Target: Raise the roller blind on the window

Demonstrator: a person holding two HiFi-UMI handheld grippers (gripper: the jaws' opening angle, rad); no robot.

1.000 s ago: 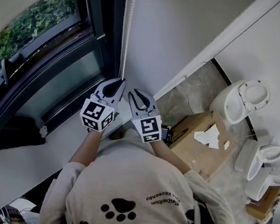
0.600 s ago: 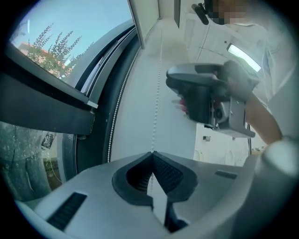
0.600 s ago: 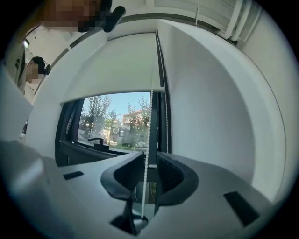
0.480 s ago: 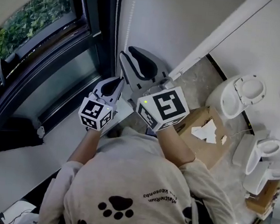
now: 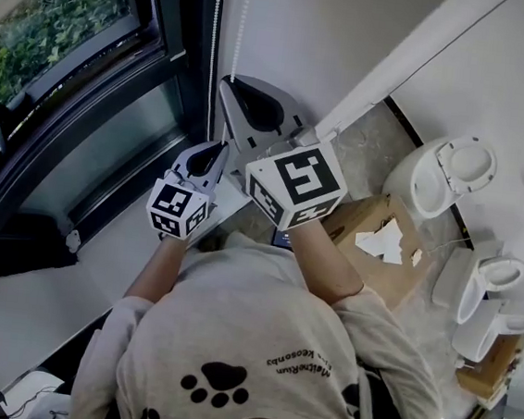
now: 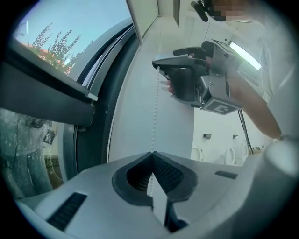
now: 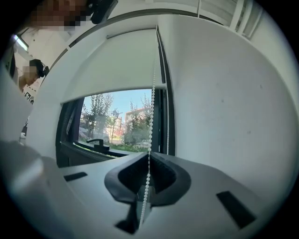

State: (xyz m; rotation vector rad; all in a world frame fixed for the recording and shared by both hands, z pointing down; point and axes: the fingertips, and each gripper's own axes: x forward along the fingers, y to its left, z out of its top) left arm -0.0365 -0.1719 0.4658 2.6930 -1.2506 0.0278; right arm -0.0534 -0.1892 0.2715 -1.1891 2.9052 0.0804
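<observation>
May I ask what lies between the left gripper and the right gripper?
A stretch of bead chain, shown in the left gripper view. The left gripper is shut on it; the right gripper has just closed its jaws on it.

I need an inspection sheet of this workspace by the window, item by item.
surface: white window sill under the dark window frame.
job's things: roller blind partly lowered; bead chain hangs beside it.
clutter: open cardboard box and toilet bowls, to the right.
grippers: left gripper shut on the bead chain; right gripper, higher up, has just closed its fingers on the same chain.
cables: nothing seen.
surroundings: white wall; trees outside.
</observation>
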